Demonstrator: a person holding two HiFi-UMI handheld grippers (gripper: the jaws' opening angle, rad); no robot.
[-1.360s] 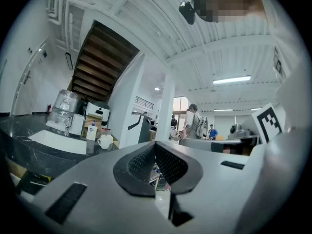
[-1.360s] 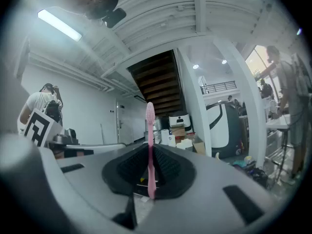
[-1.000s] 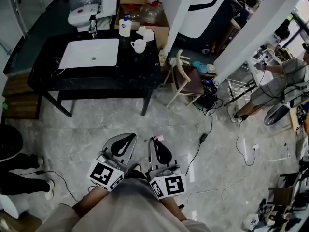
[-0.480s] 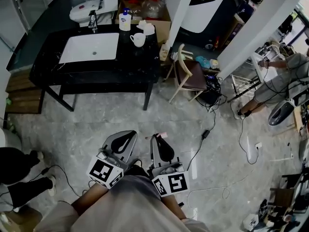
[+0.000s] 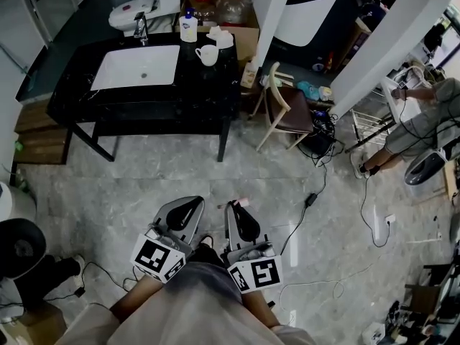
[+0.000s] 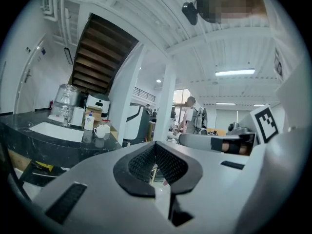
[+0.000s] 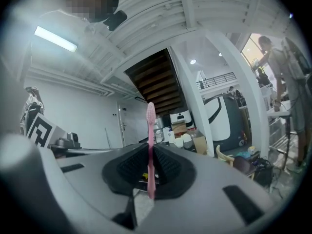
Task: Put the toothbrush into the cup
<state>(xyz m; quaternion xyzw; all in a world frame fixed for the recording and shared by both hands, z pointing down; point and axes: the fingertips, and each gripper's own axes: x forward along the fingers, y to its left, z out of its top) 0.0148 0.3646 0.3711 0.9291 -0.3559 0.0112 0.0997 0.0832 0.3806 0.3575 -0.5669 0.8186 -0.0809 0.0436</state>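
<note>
Between the pads of the right gripper [image 7: 150, 165] stands the pink toothbrush [image 7: 150, 140], pinched upright with its bristle head well above the jaws. The left gripper [image 6: 156, 161] has its jaw tips pressed together on nothing. Both sit side by side against the person's lap, well short of the black washstand [image 5: 208, 85], as they did a second ago. Since then the head view has drifted a little, and the bystander's legs [image 5: 54, 272], left of and nearer than the washstand, have drawn in.

The white cup [image 5: 208, 54] stands on the washstand's right end, beside the sink basin [image 5: 136, 67], with a soap bottle [image 5: 189, 27] behind it. Bare marble floor lies open between the grippers and the washstand. A wooden chair [image 5: 284, 110] and a trailing cable [image 5: 302, 214] keep to the washstand's right.

The person's body hides the grippers' rear ends, and the cup's inside cannot be made out.
</note>
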